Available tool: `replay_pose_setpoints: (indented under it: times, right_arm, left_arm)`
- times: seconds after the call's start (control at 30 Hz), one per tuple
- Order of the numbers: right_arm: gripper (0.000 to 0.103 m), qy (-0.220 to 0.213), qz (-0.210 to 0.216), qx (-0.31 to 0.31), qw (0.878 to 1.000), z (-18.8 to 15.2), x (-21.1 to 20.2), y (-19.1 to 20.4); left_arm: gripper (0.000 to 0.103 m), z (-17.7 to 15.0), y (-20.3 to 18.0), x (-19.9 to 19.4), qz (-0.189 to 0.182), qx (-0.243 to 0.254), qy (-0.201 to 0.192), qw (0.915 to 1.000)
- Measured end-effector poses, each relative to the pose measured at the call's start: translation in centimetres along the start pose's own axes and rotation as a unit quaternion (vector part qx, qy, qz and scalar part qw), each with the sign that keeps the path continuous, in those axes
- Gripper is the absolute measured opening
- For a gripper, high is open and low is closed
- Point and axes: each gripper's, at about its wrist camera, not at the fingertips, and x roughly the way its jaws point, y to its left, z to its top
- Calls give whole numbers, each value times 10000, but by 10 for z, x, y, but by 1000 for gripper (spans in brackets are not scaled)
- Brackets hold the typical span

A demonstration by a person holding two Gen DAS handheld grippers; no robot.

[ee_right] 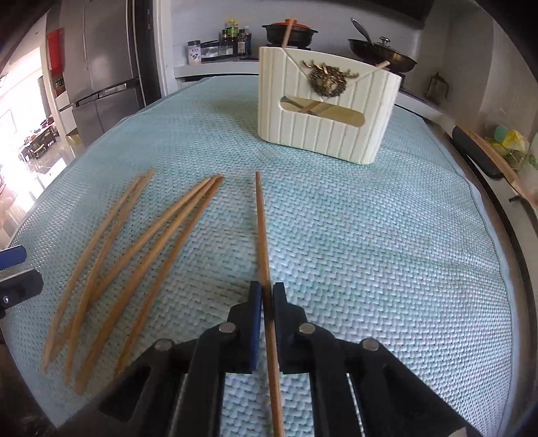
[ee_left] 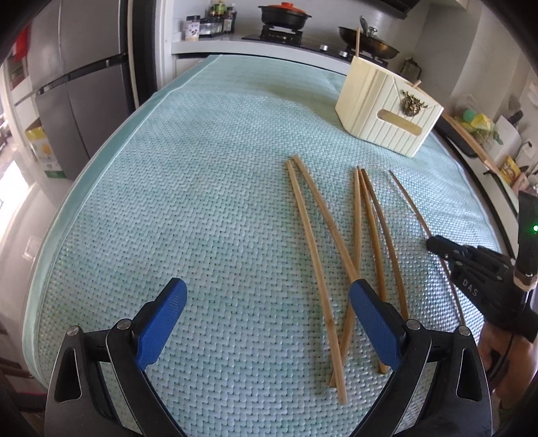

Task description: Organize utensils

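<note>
Several wooden chopsticks [ee_left: 336, 242] lie loose on the teal woven mat [ee_left: 185, 201], also in the right wrist view [ee_right: 141, 248]. A cream ribbed utensil holder [ee_left: 386, 107] stands at the far right of the mat with chopsticks in it; it also shows in the right wrist view [ee_right: 322, 111]. My right gripper [ee_right: 266, 292] is shut on a single chopstick [ee_right: 262, 228] lying along the mat; it also shows in the left wrist view [ee_left: 433, 243]. My left gripper [ee_left: 267, 292] is open and empty, low over the mat, its right finger above the loose chopsticks.
A stove with a black pot [ee_left: 284, 15] and a wok [ee_left: 368, 40] stands behind the mat. A fridge [ee_left: 77, 84] is at the left. Clutter [ee_left: 481, 124] lines the counter at the right edge. The mat [ee_right: 386, 252] lies bare to the right of the held chopstick.
</note>
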Motion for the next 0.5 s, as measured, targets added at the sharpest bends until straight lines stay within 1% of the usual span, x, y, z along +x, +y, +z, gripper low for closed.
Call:
replay_pose_setpoints:
  times: [0.17, 0.37, 0.43, 0.5]
  right_arm:
    - [7, 33, -254, 363, 9990, -21, -12, -37]
    - [7, 110, -570, 818, 9950, -43, -24, -87]
    - [7, 120, -566, 924, 9940, -48, -28, -96]
    - [7, 95, -561, 1020, 9932, -53, -30, -101]
  left_arm:
    - [98, 9, -4, 17, 127, 112, 58, 9998]
    - [98, 13, -6, 39, 490, 295, 228, 9981]
    - [98, 14, -6, 45, 579, 344, 280, 9973]
    - [98, 14, -7, 47, 685, 436, 228, 9964]
